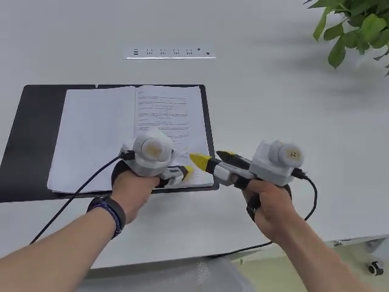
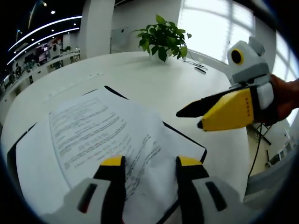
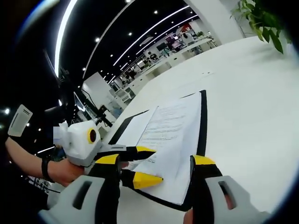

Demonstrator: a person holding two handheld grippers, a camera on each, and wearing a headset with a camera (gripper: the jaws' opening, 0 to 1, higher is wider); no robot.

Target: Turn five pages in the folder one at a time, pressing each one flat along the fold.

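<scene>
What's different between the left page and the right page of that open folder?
The left page is blank, while the right page carries printed lines of text. The left page has nothing over it, whereas the right page has the open left tongs over its near corner. Both are white sheets lying open in the black folder.

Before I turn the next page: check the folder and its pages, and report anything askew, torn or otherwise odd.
Nothing stands out. The folder lies open on the table. Its printed page and left page look flat and untorn, and nothing is spilled.
</scene>
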